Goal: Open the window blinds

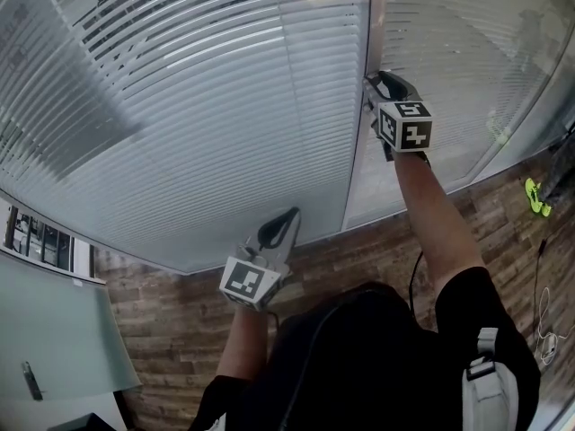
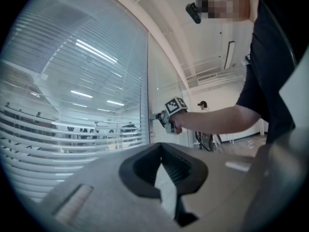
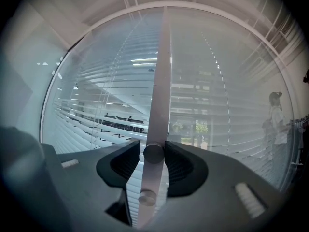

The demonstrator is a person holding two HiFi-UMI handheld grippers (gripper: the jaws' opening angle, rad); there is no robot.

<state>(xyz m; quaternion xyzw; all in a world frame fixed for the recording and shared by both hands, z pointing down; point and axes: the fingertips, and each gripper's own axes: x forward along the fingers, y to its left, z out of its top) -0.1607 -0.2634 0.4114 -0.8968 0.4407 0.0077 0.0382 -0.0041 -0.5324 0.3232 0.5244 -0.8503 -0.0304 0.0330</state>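
Seen from above, a person faces a wall of slatted blinds. Nearest the body, the left gripper is held low and idle. Its jaws are closed together on nothing, well apart from any control. Further out, at arm's reach, the right gripper points level at the upright post between two blind sections. A small round knob on that post sits between its jaws, its flat end facing the gripper. A sliver of gap shows on the knob's left side, so the grip looks slack, not clamped. A second knob sits just below. Beyond, the slats run horizontally, mostly tilted shut. The knob's axis lines up with the right gripper, so a wrist roll would likely turn it.
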